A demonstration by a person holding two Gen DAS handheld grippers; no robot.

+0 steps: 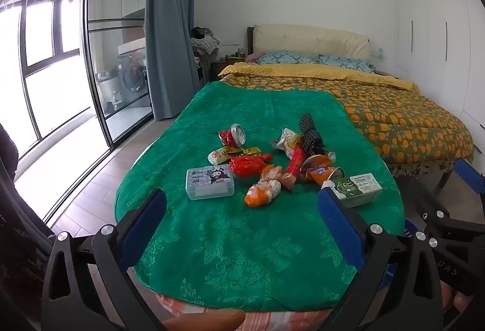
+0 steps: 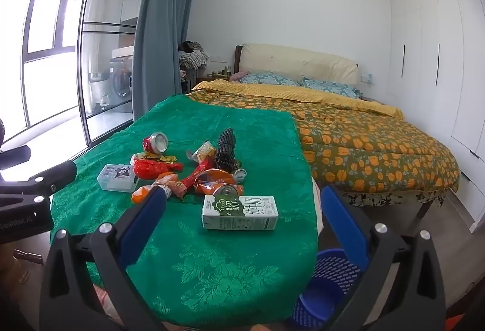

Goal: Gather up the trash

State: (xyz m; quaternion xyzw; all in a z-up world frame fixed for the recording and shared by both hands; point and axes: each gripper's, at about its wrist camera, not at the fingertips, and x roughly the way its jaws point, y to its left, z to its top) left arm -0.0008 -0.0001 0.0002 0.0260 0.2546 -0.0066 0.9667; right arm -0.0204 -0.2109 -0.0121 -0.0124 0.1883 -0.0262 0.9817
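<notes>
A pile of trash lies on the green cloth point(image 1: 242, 255) of the table: a red can point(image 1: 232, 135), a clear plastic box point(image 1: 209, 182), red and orange wrappers point(image 1: 263, 185), a crushed orange can point(image 1: 322, 169), black mesh rolls point(image 1: 312, 134) and a green-and-white milk carton point(image 1: 357, 189) point(image 2: 240, 212). My left gripper point(image 1: 242, 220) hovers open over the near part of the table, short of the pile. My right gripper point(image 2: 242, 217) is open too, with the carton lying just ahead between its blue pads point(image 2: 142, 225). A blue basket point(image 2: 329, 291) stands on the floor by the table's right edge.
A bed point(image 1: 394, 109) with an orange-patterned quilt stands behind and to the right of the table. White wardrobes point(image 2: 430, 64) line the right wall. A grey curtain point(image 1: 169, 28) and glass sliding doors are at the left. The left gripper's arm point(image 2: 30, 194) shows at the right view's left edge.
</notes>
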